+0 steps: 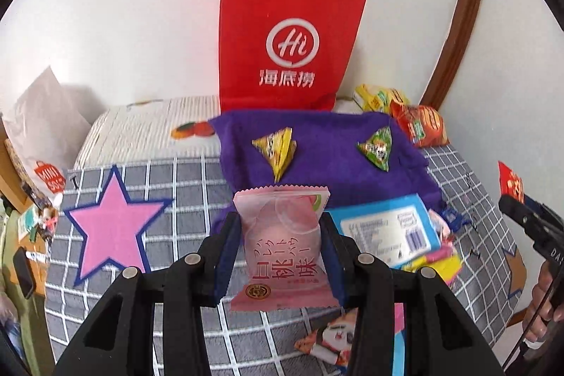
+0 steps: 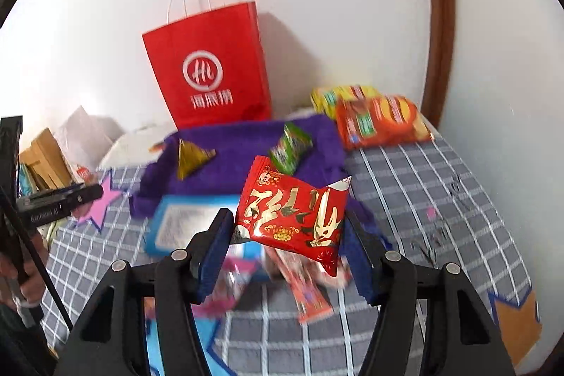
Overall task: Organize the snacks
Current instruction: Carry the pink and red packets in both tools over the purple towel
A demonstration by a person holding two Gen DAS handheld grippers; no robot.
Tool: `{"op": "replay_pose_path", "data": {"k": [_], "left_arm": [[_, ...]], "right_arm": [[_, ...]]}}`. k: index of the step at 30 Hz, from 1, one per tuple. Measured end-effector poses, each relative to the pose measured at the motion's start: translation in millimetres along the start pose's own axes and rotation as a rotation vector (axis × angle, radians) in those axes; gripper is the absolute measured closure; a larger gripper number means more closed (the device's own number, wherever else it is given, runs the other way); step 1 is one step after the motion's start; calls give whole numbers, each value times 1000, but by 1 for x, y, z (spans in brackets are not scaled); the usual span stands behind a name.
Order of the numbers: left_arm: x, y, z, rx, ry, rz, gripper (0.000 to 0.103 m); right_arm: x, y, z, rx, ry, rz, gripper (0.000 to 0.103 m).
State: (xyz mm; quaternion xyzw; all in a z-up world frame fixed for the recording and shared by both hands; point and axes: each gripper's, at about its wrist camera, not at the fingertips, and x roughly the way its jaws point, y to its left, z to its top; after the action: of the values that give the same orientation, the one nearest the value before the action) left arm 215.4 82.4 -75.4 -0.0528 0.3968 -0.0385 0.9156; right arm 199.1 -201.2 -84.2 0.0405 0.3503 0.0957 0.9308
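My left gripper (image 1: 280,226) is shut on a pink peach-flavour snack packet (image 1: 282,245) and holds it above the checked cloth, just short of the purple cloth (image 1: 324,150). My right gripper (image 2: 287,219) is shut on a red snack packet with gold writing (image 2: 292,215), held above the bed. A yellow triangular snack (image 1: 276,148) and a green triangular snack (image 1: 377,147) lie on the purple cloth (image 2: 239,147). They also show in the right wrist view, yellow (image 2: 190,157) and green (image 2: 290,147). A red paper bag (image 1: 289,44) stands behind against the wall.
A blue box (image 1: 384,231) lies right of the pink packet with small colourful packets beside it. Orange (image 2: 382,120) and yellow (image 2: 338,94) snack bags lie at the back right by the wall. A pink star patch (image 1: 112,228) marks the left of the checked cloth (image 2: 423,185).
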Motion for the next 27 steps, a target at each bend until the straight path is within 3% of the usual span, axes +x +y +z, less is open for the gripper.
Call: {"op": "replay_pose_path", "data": {"k": [12, 17, 27], "left_arm": [[20, -6, 66, 6, -35, 12, 61], [47, 4, 86, -26, -23, 4, 61], [95, 29, 86, -82, 47, 8, 61]], "right_arm": [[47, 23, 99, -36, 0, 82, 42], [85, 29, 127, -41, 54, 109, 42], [158, 31, 133, -69, 130, 161, 42]]}}
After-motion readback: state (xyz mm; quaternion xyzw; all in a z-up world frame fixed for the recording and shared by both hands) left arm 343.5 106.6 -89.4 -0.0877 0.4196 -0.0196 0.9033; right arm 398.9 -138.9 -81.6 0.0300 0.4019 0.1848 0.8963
